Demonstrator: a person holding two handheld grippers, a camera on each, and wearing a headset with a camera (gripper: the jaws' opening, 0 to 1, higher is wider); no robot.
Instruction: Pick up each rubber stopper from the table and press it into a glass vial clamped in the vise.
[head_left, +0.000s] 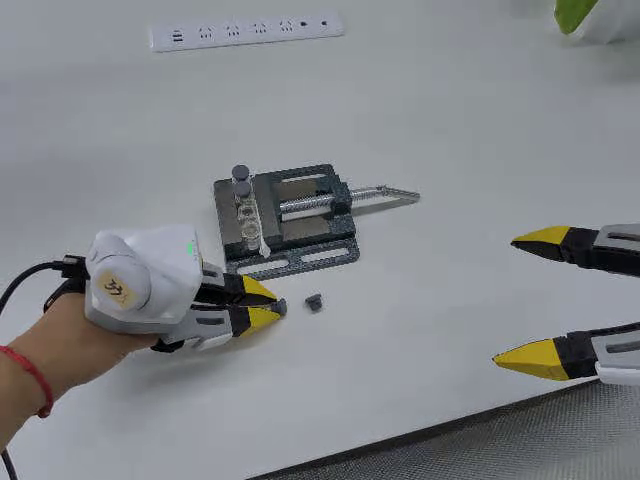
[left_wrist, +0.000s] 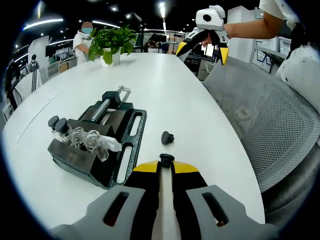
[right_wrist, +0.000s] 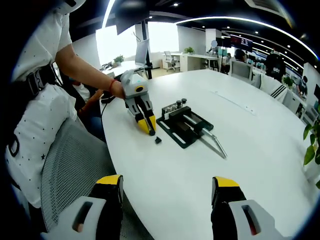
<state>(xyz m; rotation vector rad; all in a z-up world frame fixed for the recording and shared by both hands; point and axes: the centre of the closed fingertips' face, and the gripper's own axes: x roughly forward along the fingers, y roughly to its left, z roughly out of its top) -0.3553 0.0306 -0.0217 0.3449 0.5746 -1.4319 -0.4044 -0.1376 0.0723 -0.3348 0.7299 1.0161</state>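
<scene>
the left hand-held gripper (head_left: 266, 305) is low at the white worktop (head_left: 450, 130), gripped by a hand (head_left: 62, 342) with a red cord at the wrist. its yellow-tipped jaws are drawn narrow and pinch a dark rubber stopper (head_left: 282, 306) at their very tips. in the left gripper view the stopper sits between the two tips, its head up. just beyond it a second rubber stopper (head_left: 315, 302) lies loose on the worktop, apart from the jaws and near the front of the vise base.

off to the other side, the right hand-held gripper (head_left: 506, 300) hovers by the near edge of the worktop, well apart from the vise, with its jaws spread wide.

farther on stands the dark vise (head_left: 300, 235), its screw handle (head_left: 385, 195) pointing towards the right of the head view. four glass vials are clamped in a row at one end of it. the two nearer open vials (head_left: 249, 222) show bare mouths, and the two farther capped vials (head_left: 241, 182) carry dark stoppers. a white power strip (head_left: 247, 30) lies at the far side of the worktop.
</scene>
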